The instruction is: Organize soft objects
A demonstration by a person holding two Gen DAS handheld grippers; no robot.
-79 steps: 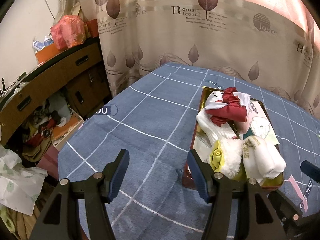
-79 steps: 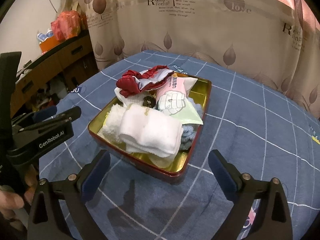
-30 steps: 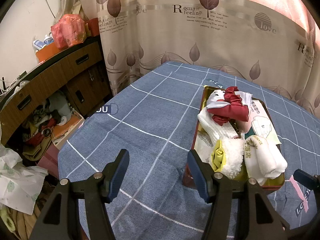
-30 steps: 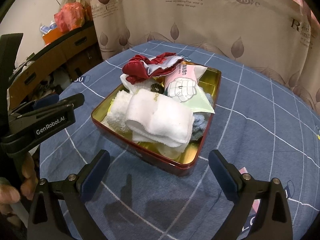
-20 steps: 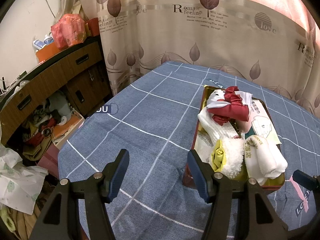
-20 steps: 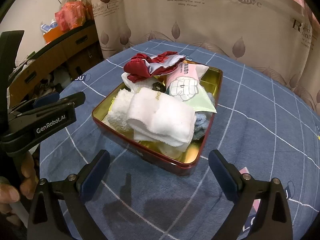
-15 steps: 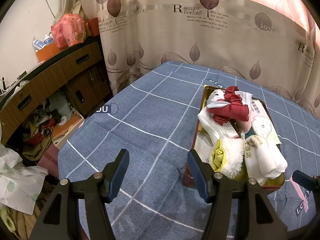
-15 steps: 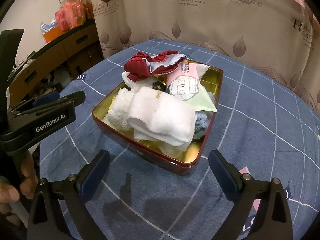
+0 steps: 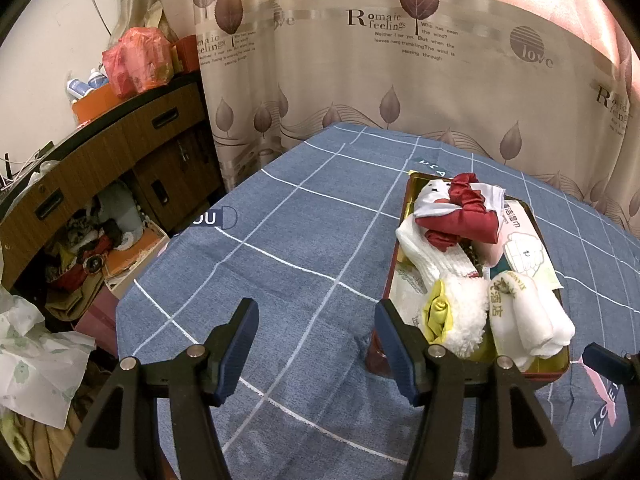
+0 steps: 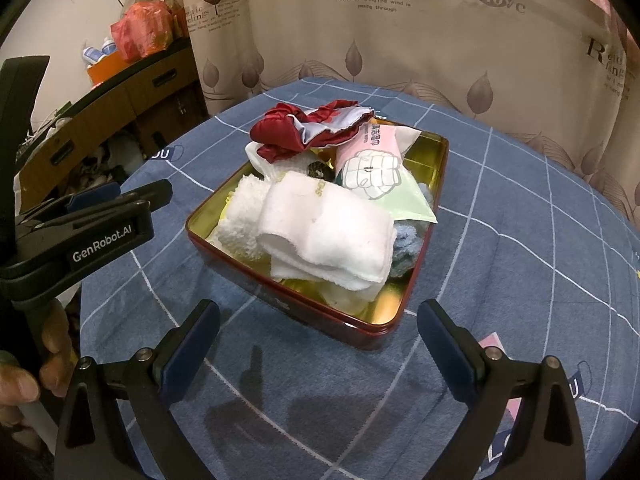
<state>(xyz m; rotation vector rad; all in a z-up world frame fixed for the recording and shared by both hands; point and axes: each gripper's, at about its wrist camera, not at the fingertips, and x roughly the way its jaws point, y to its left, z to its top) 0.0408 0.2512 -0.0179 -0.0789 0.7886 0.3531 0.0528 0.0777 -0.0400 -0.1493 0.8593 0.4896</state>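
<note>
Closest in the right wrist view, the right gripper [image 10: 318, 346] hangs over the blue checked tablecloth [image 10: 520, 280] with its fingers spread wide and nothing between them. At about nine o'clock of it, the left gripper [image 10: 100, 216] reaches in from the side, a bare hand [image 10: 24, 372] wrapped round its handle. Seen from its own camera, the left gripper [image 9: 316, 346] is also spread apart and empty, its right finger [image 9: 394, 346] just beside the near corner of the tin.

The tin [image 10: 312, 306], red outside and gold inside, sits on the cloth at twelve o'clock of the right gripper, heaped with soft things. Nearest in the heap lies a folded white towel [image 10: 328, 234], with a fluffy white cloth [image 10: 244, 216] touching it at nine o'clock and a pale blue fuzzy piece [image 10: 408, 250] tucked at three o'clock. Beyond the towel, a pink-and-green tissue pack [image 10: 374, 160] leans on the pile. At the far end a dark red cloth [image 10: 296, 130] with white trim tops everything.

Further off, at ten o'clock, stands a wooden cabinet [image 10: 132, 92] with a red plastic bag [image 10: 142, 30] on top. A beige leaf-print curtain [image 10: 400, 28] closes off the back.
</note>
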